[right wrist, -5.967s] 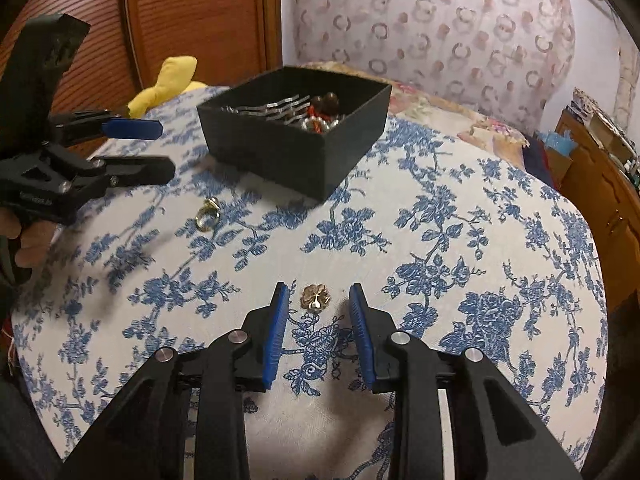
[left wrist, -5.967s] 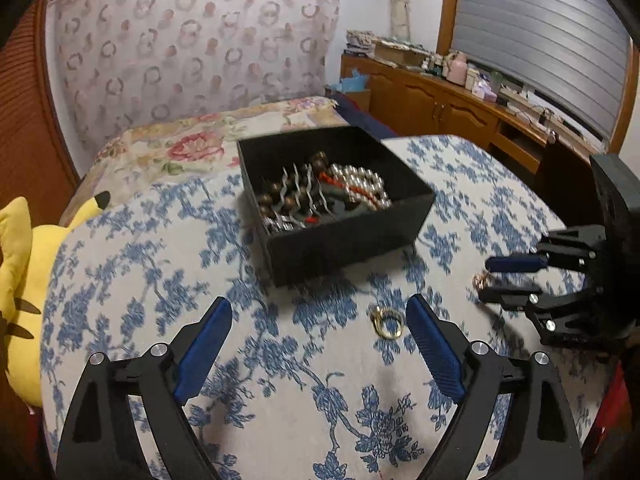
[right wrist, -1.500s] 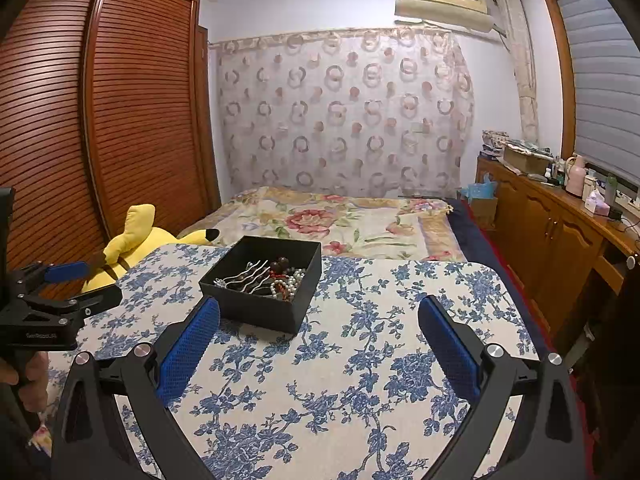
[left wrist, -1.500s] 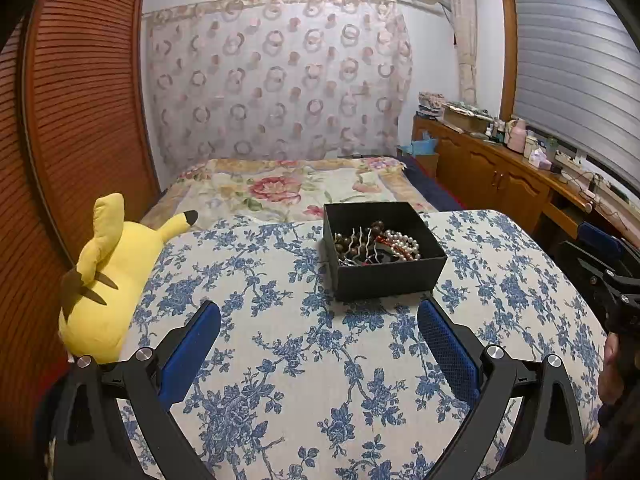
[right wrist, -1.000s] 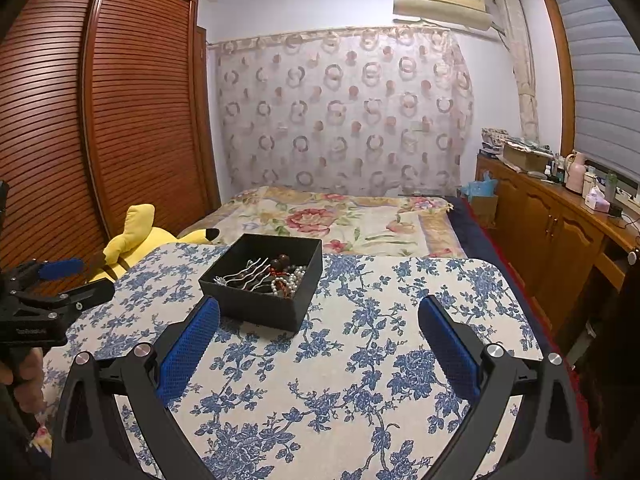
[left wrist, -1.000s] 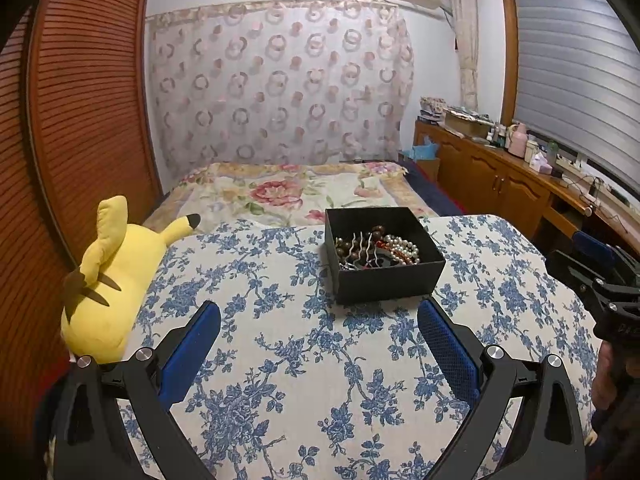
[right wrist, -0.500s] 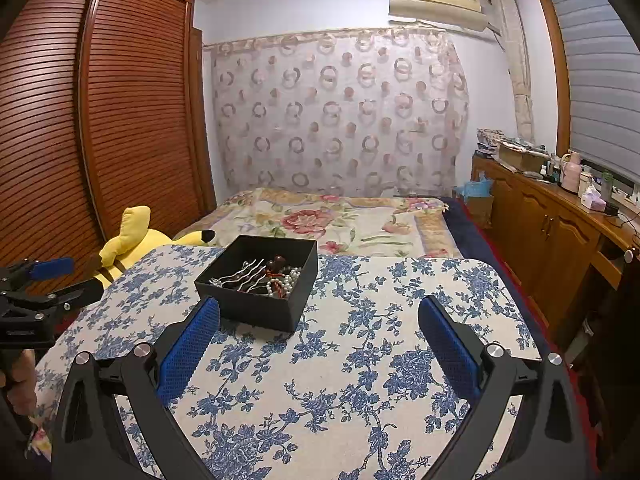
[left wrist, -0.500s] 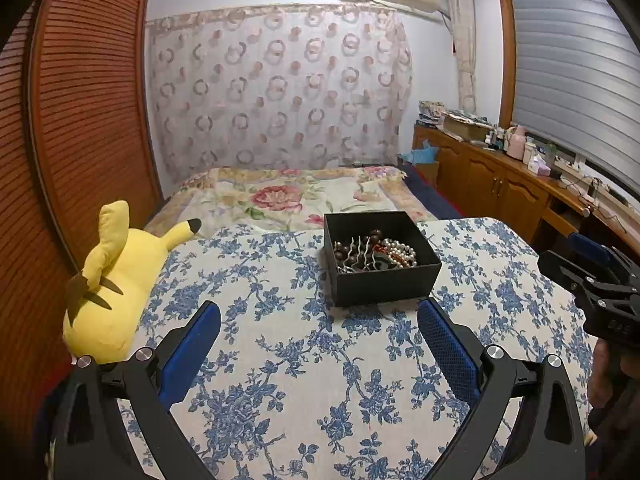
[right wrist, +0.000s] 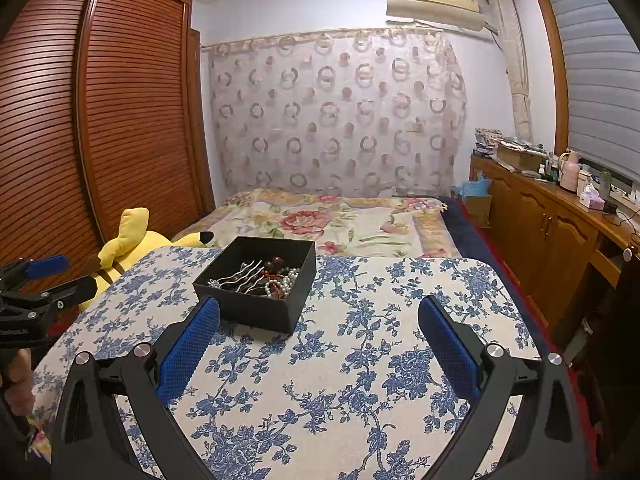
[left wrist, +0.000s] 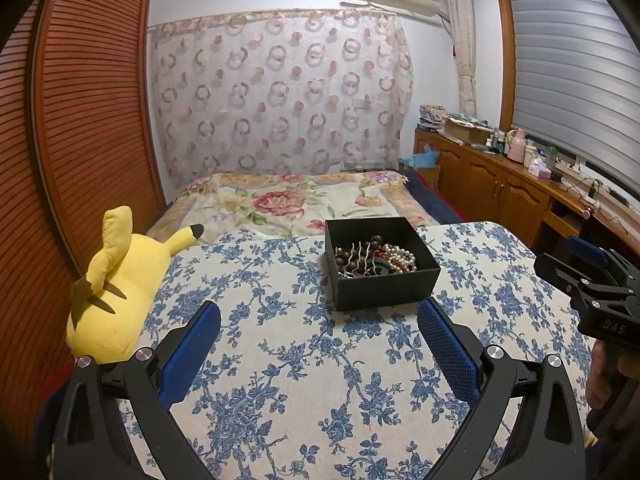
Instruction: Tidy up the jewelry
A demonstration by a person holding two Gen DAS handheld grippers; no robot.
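Blue-flowered cotton tablecloth (left wrist: 320, 360), flat, rounded corners. Yellow plush toy (left wrist: 116, 280), far left edge. Black square cardboard box (left wrist: 380, 264), far centre, holding pearl beads (left wrist: 400, 258), wavy metal hairpins. Left gripper (left wrist: 318, 344) and right gripper (right wrist: 318, 344): blue textured pads wide apart, empty.

Jewelry (left wrist: 374, 256) in box (left wrist: 384, 290) — box on table (left wrist: 280, 360).
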